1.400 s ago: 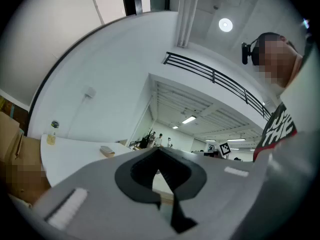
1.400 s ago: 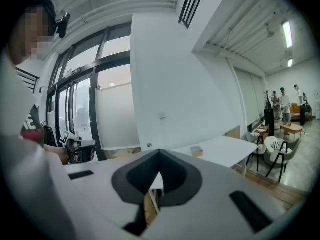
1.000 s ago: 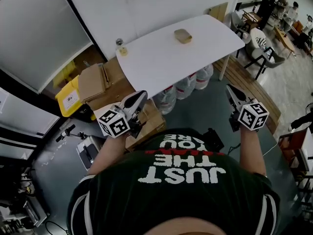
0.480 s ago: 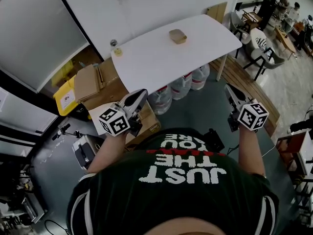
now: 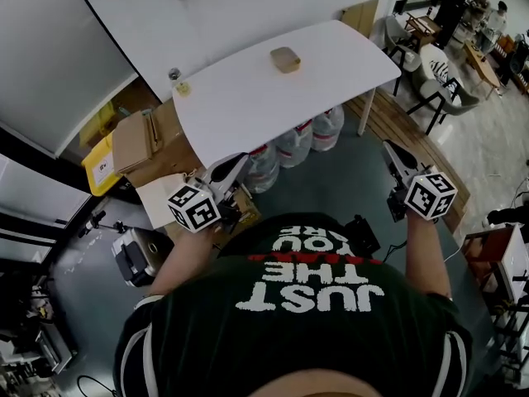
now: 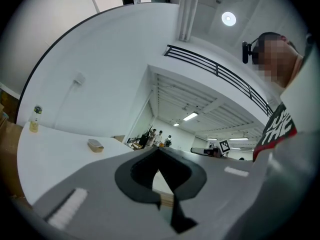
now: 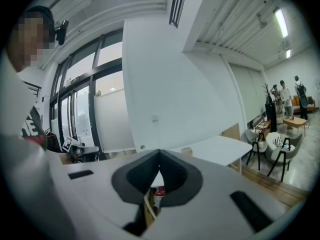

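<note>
Grey flooring lies below a white table (image 5: 248, 98). A tan box (image 5: 285, 58) sits near the table's far edge, and a small bottle (image 5: 176, 81) stands at its far left corner. Water jugs (image 5: 293, 147) stand under the table.

Left gripper (image 5: 234, 164): jaws closed tip to tip and empty, held in the air above the cardboard boxes (image 5: 136, 143) at the table's left end.

Right gripper (image 5: 391, 150): jaws closed and empty, held over the floor, apart from the table's right edge.

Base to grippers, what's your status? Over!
Left gripper shut, empty. Right gripper shut, empty. Tan box on white table ahead, untouched. Water jugs under table.
</note>
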A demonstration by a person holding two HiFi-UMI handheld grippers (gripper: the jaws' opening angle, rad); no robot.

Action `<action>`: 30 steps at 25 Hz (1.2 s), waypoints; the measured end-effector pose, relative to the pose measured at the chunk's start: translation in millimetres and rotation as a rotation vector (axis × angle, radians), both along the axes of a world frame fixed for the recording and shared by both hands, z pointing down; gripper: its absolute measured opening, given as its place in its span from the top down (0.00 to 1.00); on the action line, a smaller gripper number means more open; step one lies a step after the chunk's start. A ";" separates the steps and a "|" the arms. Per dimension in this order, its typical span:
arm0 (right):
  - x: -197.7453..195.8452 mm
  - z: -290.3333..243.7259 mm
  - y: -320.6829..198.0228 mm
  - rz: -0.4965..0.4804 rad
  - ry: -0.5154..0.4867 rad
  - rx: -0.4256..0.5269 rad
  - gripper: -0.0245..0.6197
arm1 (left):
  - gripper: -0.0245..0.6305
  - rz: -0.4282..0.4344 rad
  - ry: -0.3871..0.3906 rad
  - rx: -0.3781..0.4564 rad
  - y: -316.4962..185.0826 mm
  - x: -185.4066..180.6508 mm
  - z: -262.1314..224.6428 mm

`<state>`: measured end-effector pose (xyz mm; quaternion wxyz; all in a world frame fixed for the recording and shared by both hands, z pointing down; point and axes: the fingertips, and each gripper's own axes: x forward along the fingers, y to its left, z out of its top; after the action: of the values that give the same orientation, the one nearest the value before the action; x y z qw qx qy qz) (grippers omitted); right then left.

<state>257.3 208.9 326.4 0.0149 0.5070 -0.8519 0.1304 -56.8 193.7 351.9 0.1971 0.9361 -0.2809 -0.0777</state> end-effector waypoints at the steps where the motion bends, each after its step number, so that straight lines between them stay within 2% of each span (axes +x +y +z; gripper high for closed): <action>1: -0.5 2.3 -8.3 -0.003 0.001 -0.002 0.95 | 0.95 0.001 -0.001 -0.001 -7.9 -0.7 1.8; 6: -1.5 16.9 -73.3 0.006 0.012 -0.012 0.95 | 0.95 0.015 0.015 -0.013 -75.4 -1.4 20.3; 11: -10.6 10.4 -174.7 0.028 0.053 0.004 0.95 | 0.95 0.056 0.055 -0.012 -190.1 -3.3 33.7; 18: -31.2 -18.6 -309.6 0.046 0.073 0.022 0.95 | 0.95 0.104 0.002 0.009 -328.1 -9.2 28.0; 21: -35.5 -16.8 -355.2 0.034 0.069 0.012 0.95 | 0.95 0.083 -0.003 -0.002 -369.7 -9.0 29.5; 26: -26.0 -1.0 -413.7 -0.018 0.055 -0.014 0.95 | 0.95 0.008 -0.039 -0.019 -411.5 3.3 40.4; 30: -18.8 20.3 -453.6 -0.103 0.063 -0.042 0.95 | 0.95 -0.074 -0.080 -0.013 -431.7 15.8 50.9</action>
<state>238.5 -244.8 346.7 0.0590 0.4661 -0.8730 0.1312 -41.1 -238.0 402.8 0.1888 0.9261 -0.3234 -0.0458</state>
